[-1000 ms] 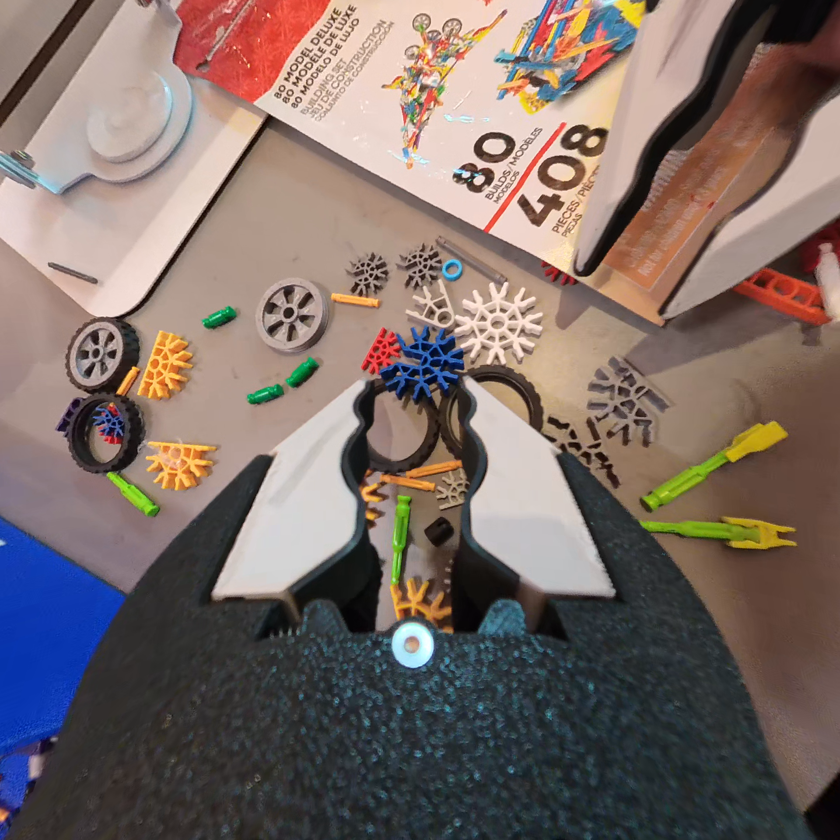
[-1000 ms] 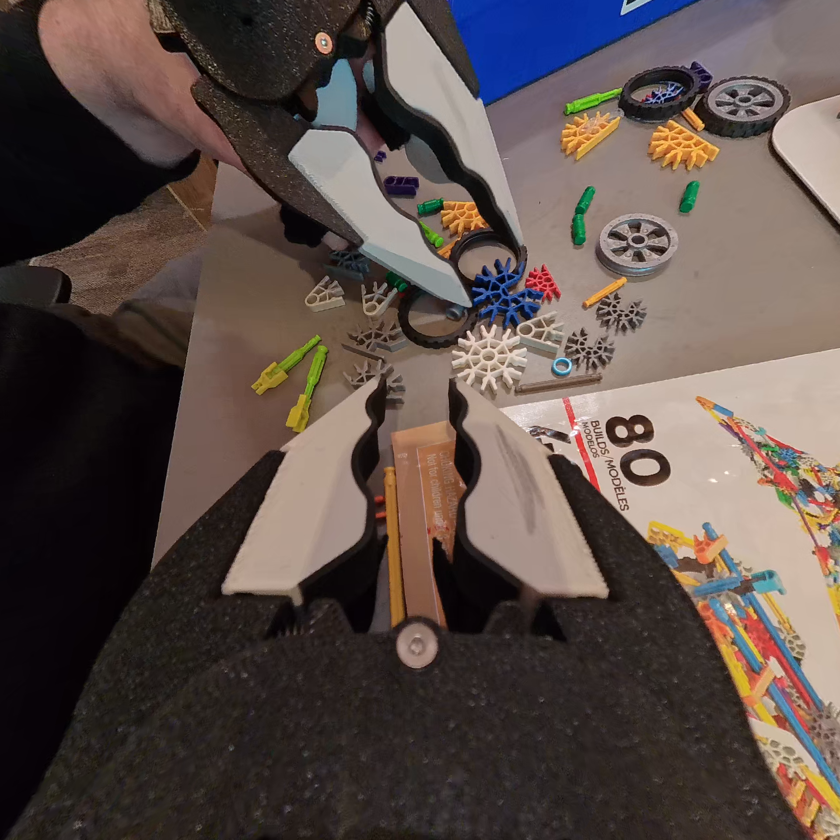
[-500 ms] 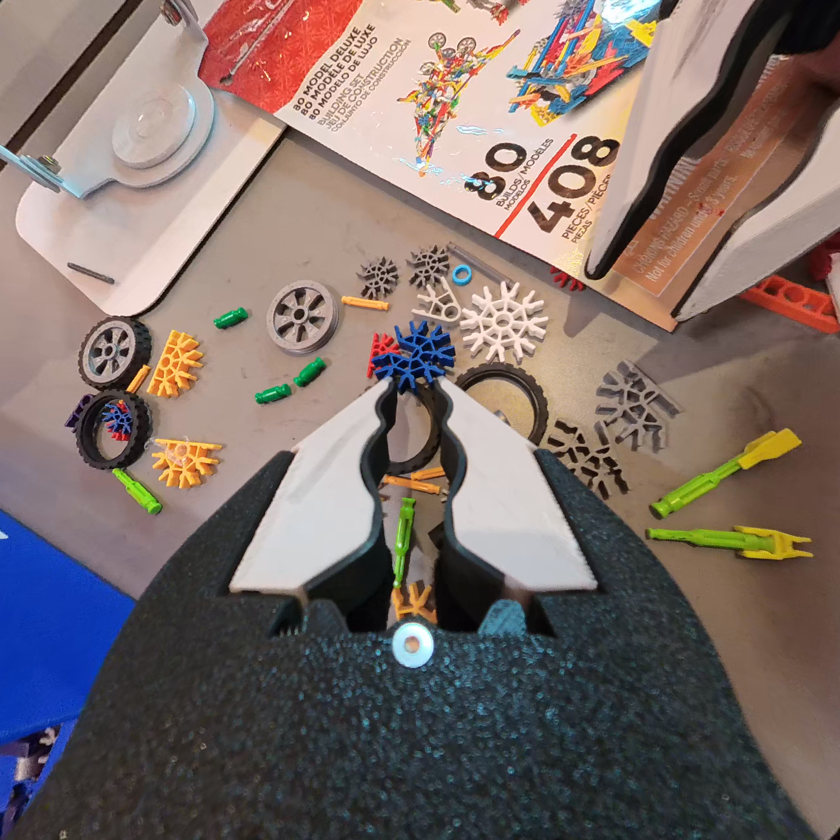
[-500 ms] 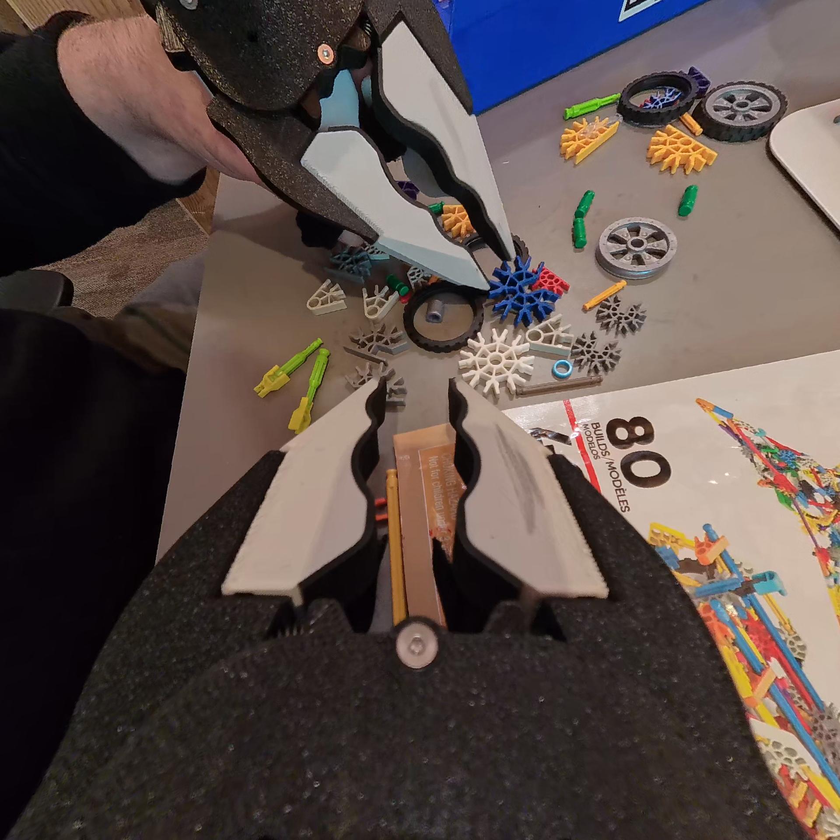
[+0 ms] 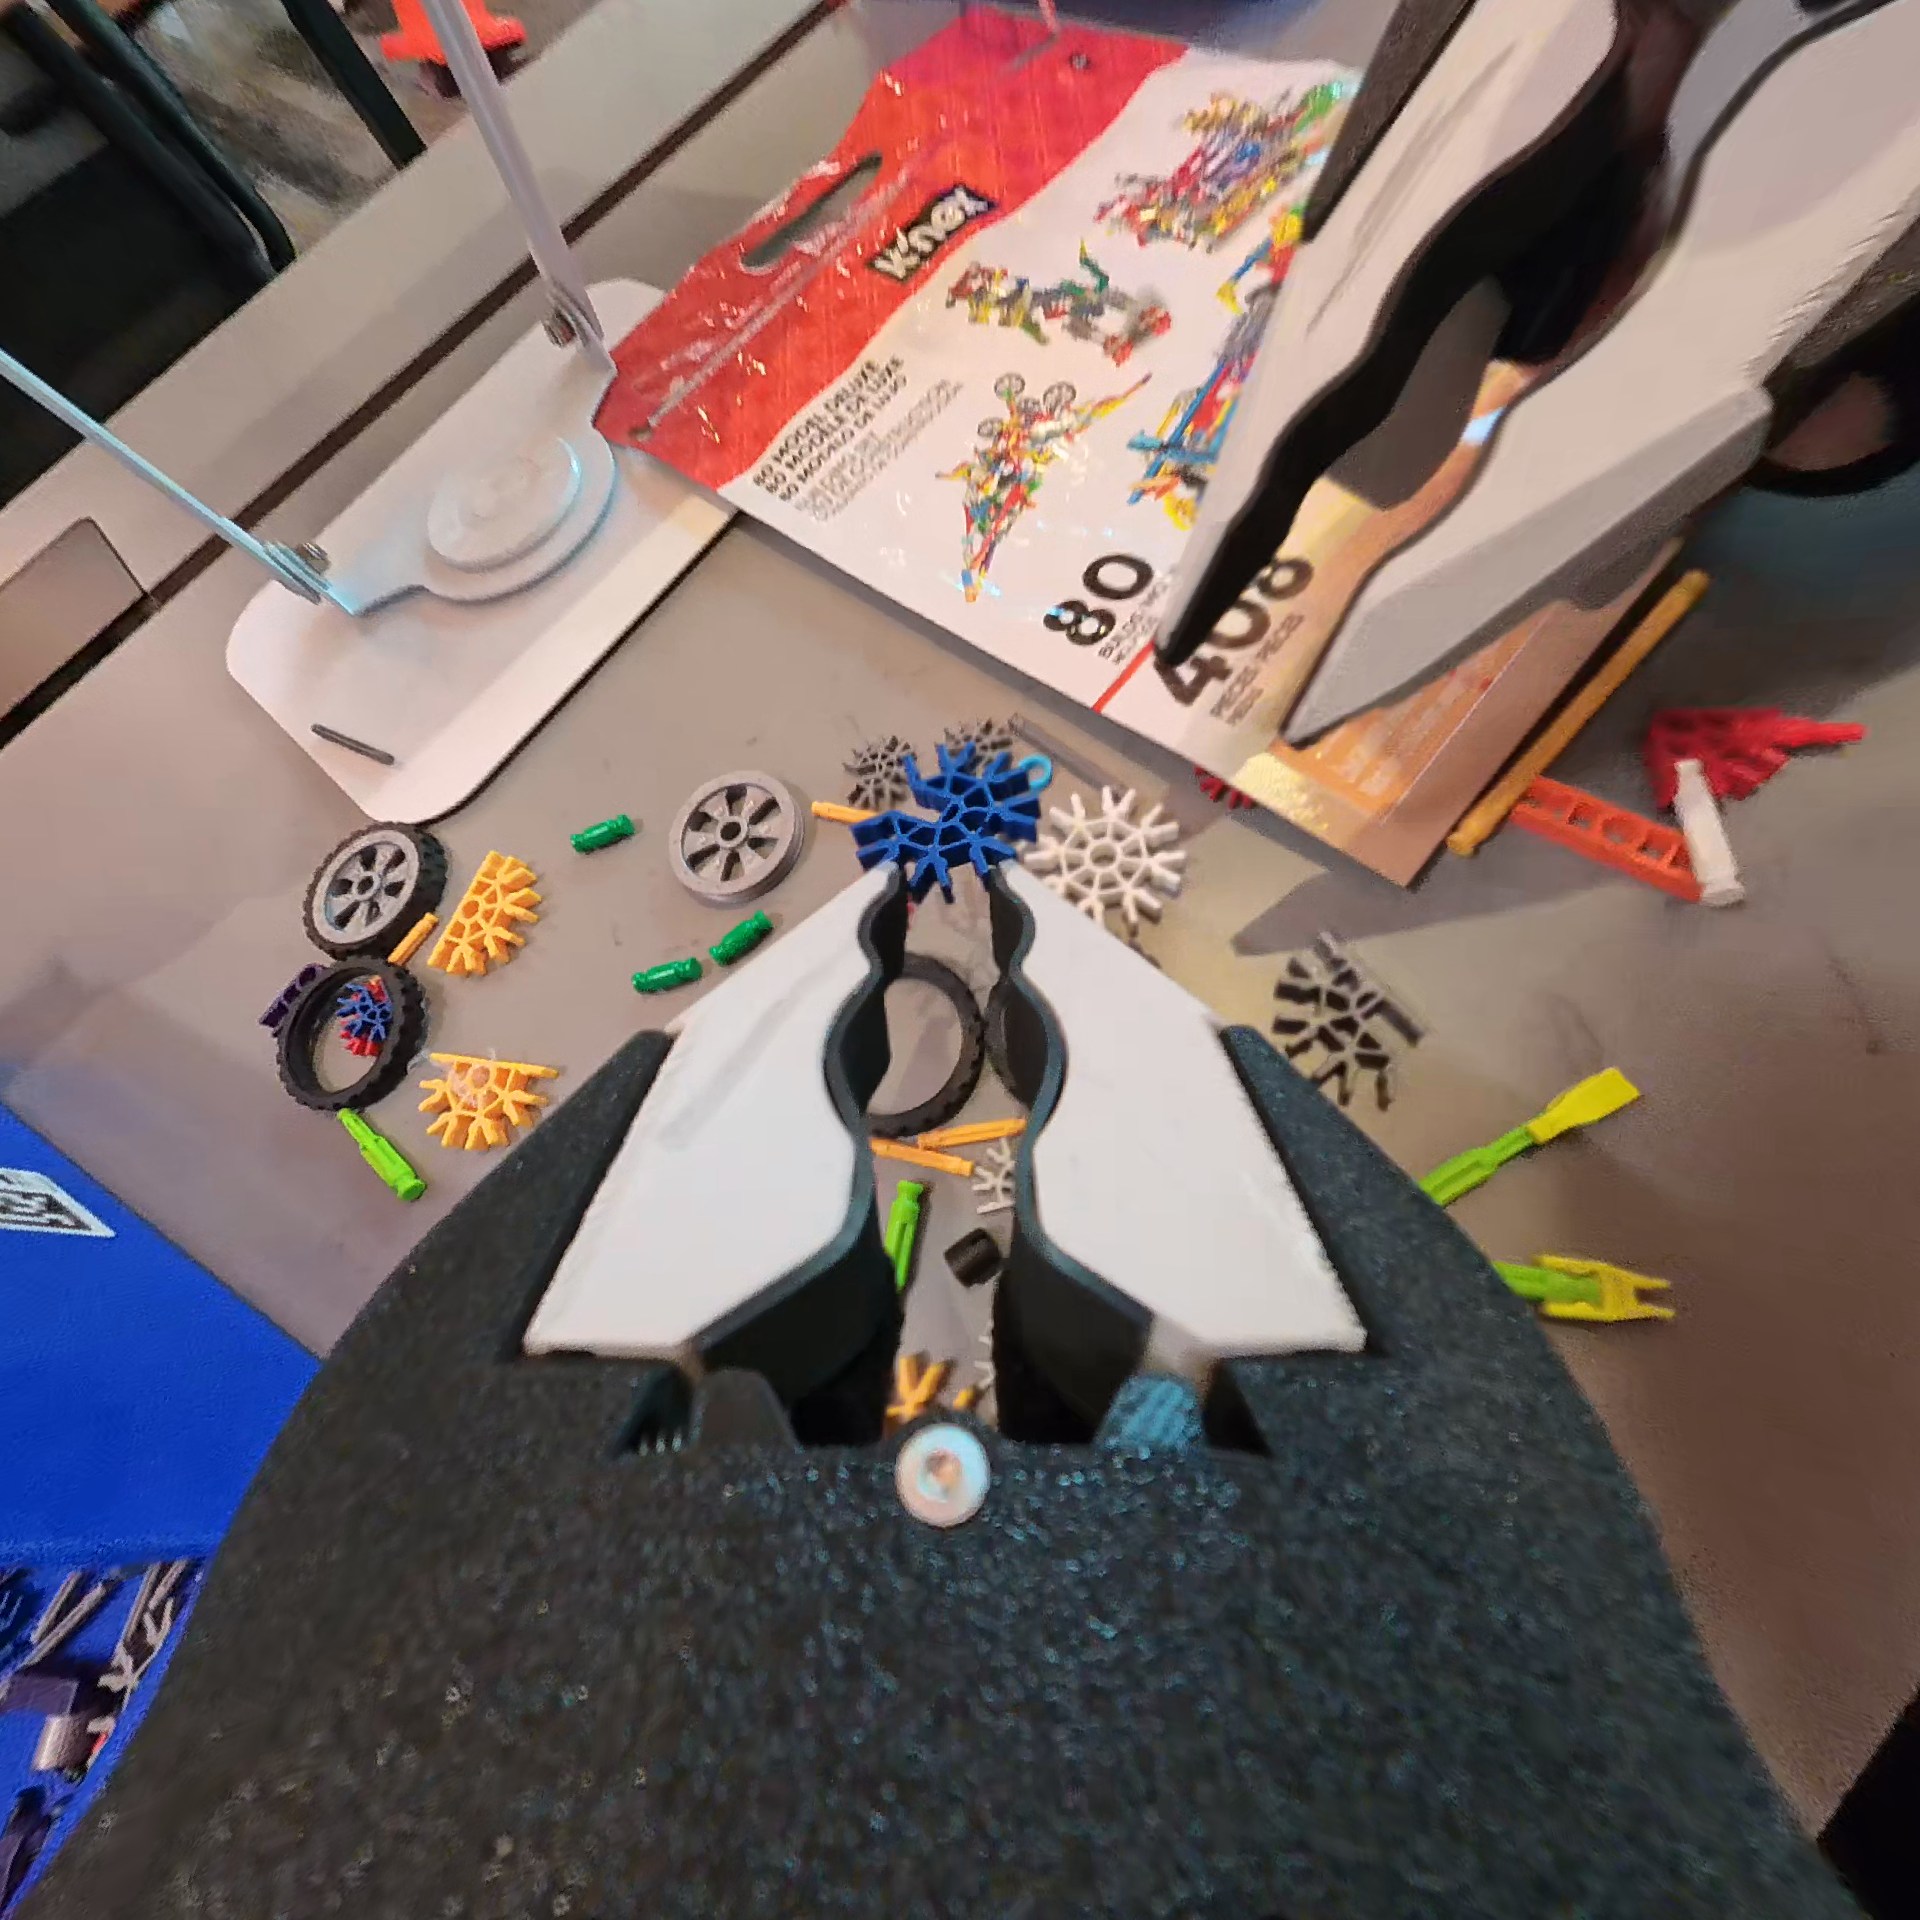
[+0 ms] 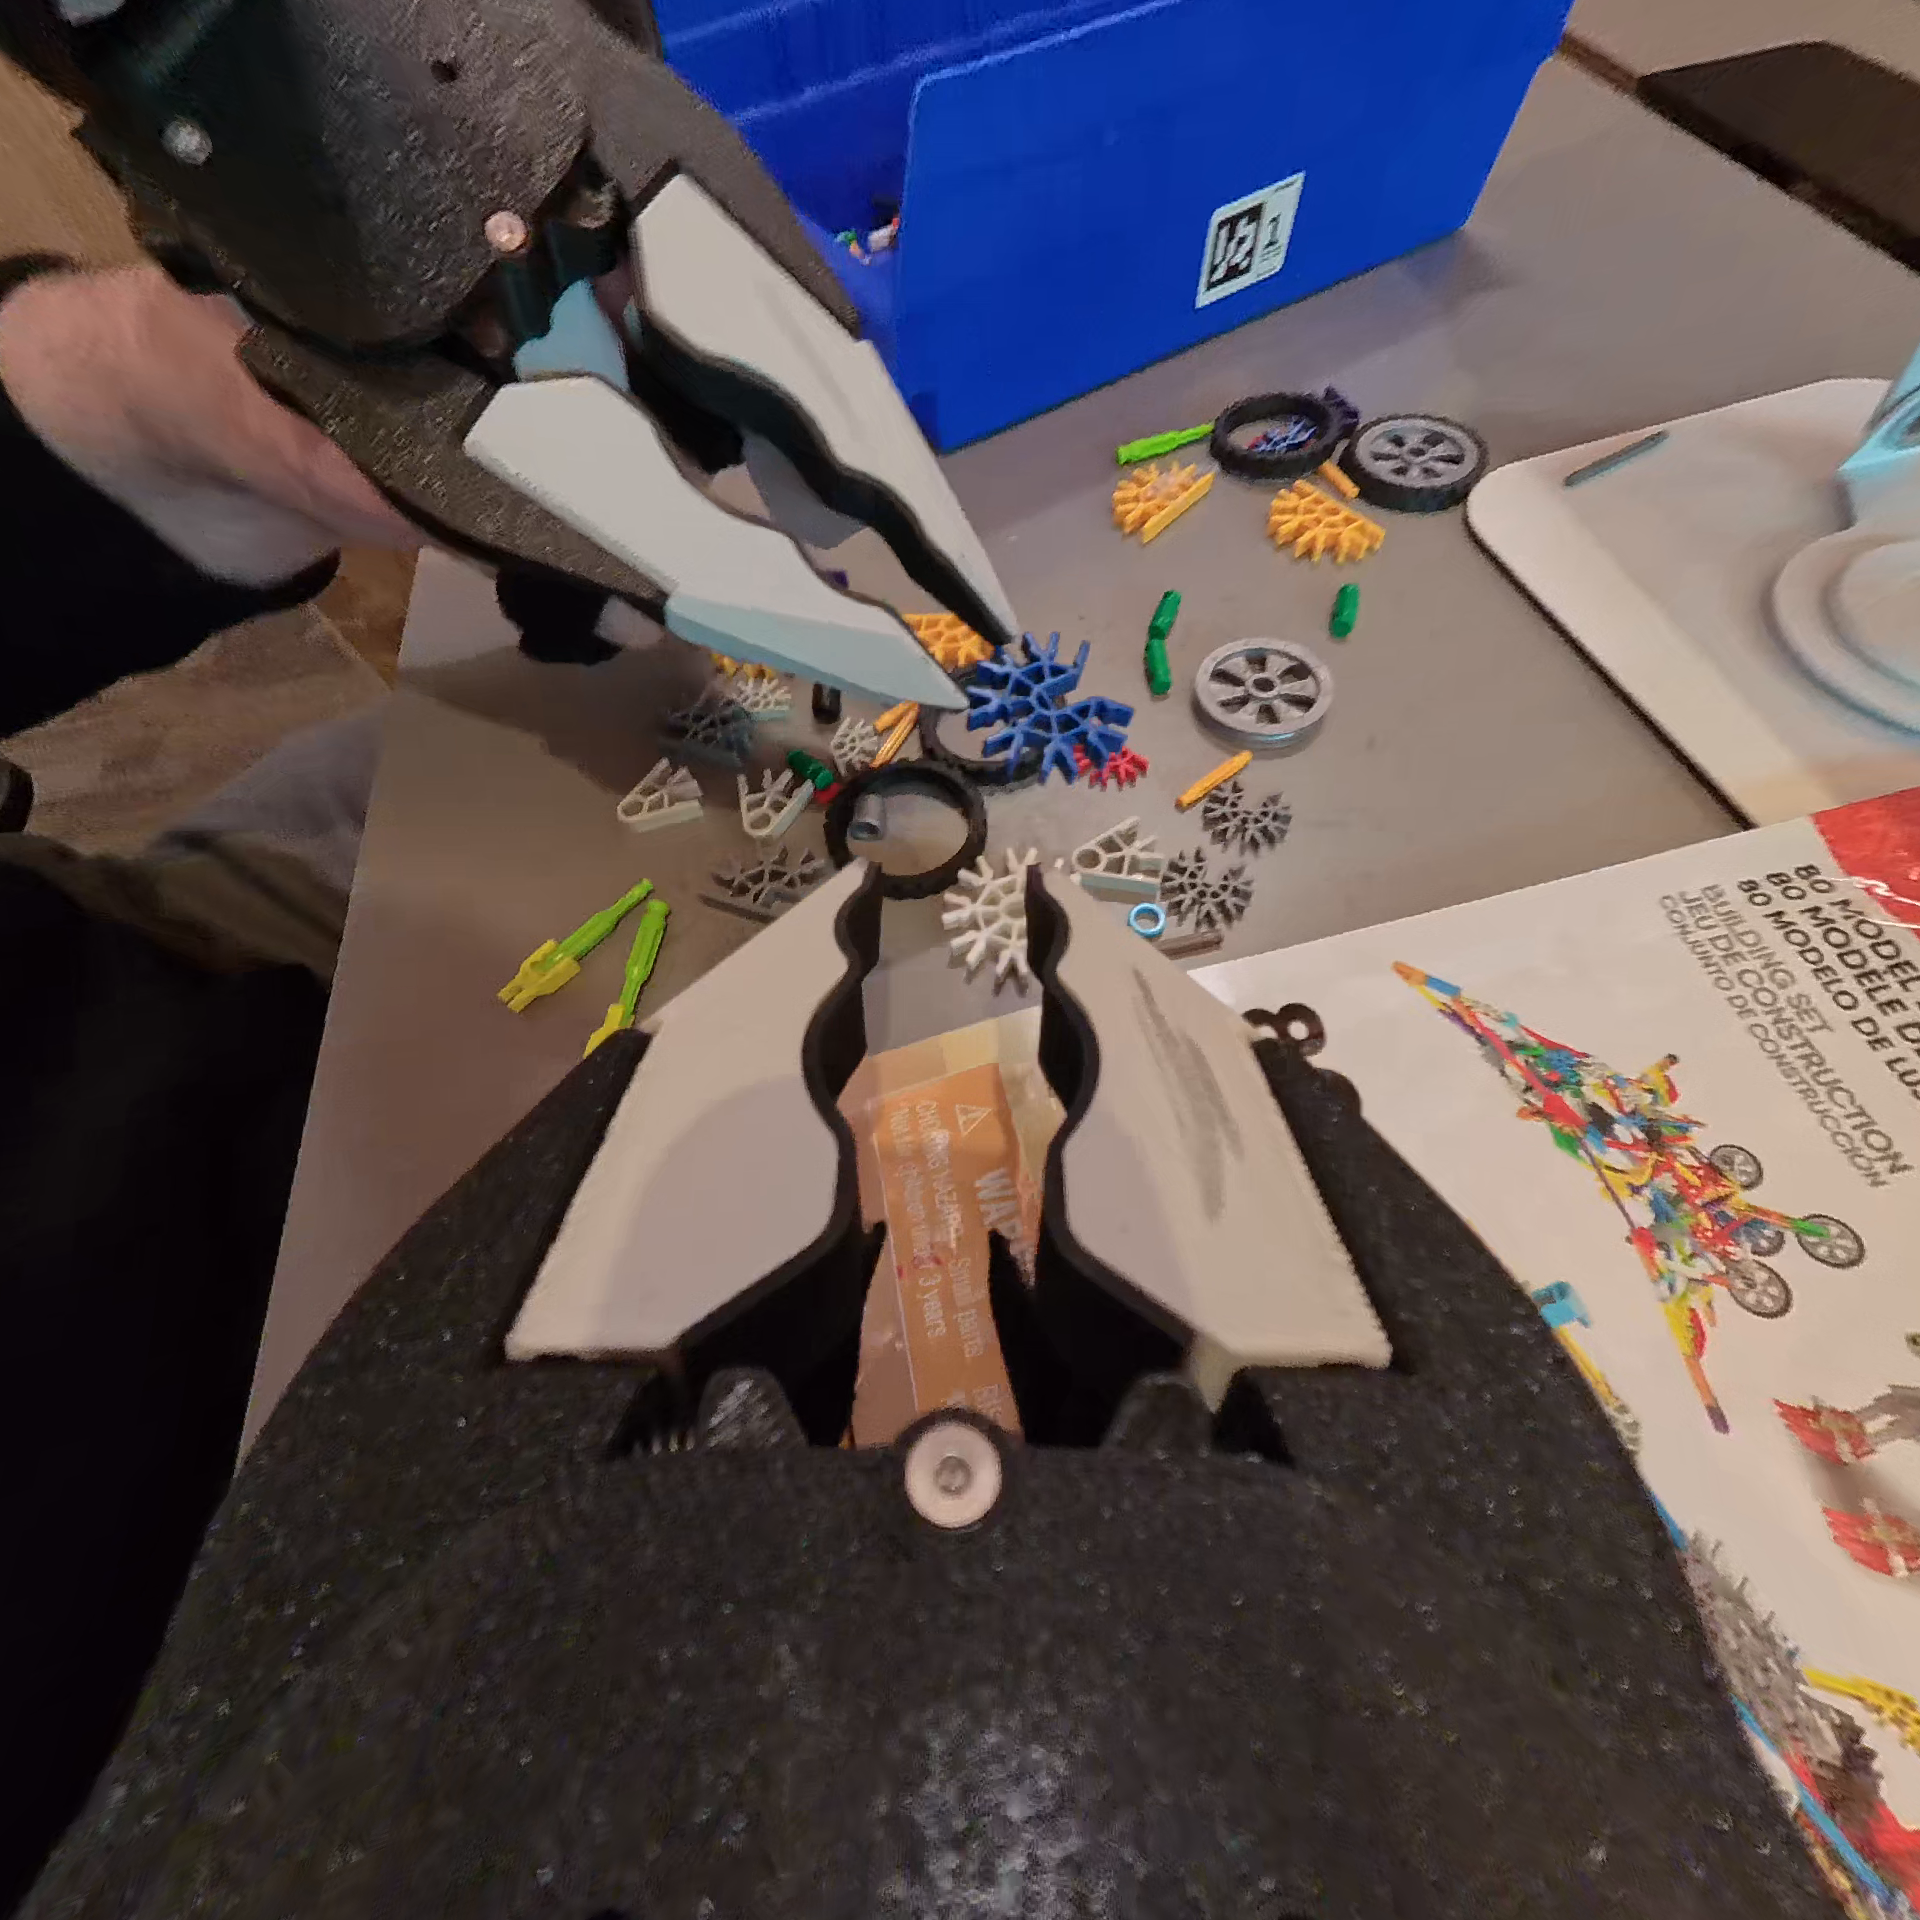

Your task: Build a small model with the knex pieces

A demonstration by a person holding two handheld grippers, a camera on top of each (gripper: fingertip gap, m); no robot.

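Note:
My left gripper (image 5: 943, 888) is shut on a blue snowflake connector (image 5: 951, 821) and holds it by one edge above the grey table. The right wrist view shows the same gripper (image 6: 987, 665) with the blue connector (image 6: 1044, 707) raised over a black tyre ring (image 6: 909, 831). My right gripper (image 6: 948, 878) is open and empty. It hovers over the corner of a printed toy bag (image 6: 1558, 1039), next to a white snowflake connector (image 6: 987, 914). The right gripper also shows at the upper right of the left wrist view (image 5: 1236, 691).
Loose pieces lie scattered on the table: a grey wheel hub (image 5: 736, 836), tyres, yellow fan connectors (image 5: 486, 914), green rods (image 5: 1522, 1138) and grey connectors. A blue bin (image 6: 1143, 208) stands at the back, a white stand base (image 5: 468, 644) beside the bag. A person's hand (image 6: 156, 416) holds the left gripper. The tips of one gripper are about 6 cm away from the tips of the other. My left tips are roughly 9 cm from the grey wheel hub (image 5: 736, 836). It turns up in the right wrist view (image 6: 1255, 685) as well.
My left gripper has closed on the blue connector and lifted it off the table, away from the tyres. My right gripper stays open over the bag corner and has tilted up a little.

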